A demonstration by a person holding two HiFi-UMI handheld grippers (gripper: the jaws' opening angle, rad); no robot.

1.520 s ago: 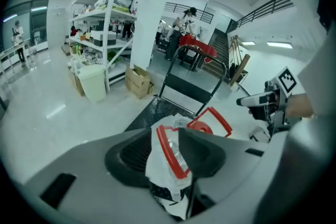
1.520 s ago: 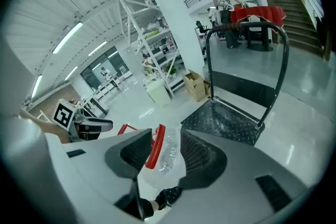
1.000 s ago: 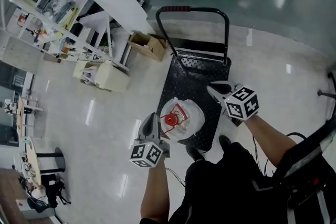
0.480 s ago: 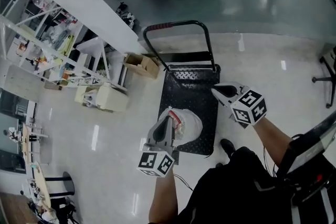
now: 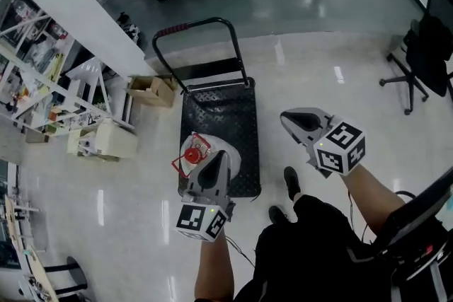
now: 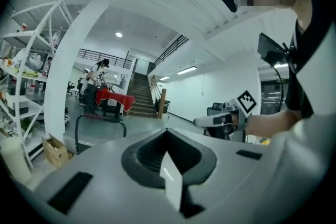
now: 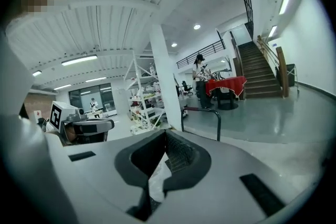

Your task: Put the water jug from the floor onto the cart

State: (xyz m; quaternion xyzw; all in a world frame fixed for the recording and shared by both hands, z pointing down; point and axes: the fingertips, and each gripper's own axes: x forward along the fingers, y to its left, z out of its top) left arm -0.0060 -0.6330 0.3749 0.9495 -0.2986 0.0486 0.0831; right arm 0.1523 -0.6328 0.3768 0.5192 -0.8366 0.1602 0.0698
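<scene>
The jug (image 5: 191,154) stands on the cart (image 5: 219,106), at its near end. The left gripper (image 5: 216,155) and the right gripper (image 5: 287,118) both have their fingers together and hold nothing.

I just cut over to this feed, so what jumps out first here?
The red-capped water jug stands on the near end of the black cart, mid-floor. The left gripper hangs over it and the right gripper hangs beside the cart, both shut and empty.
</scene>
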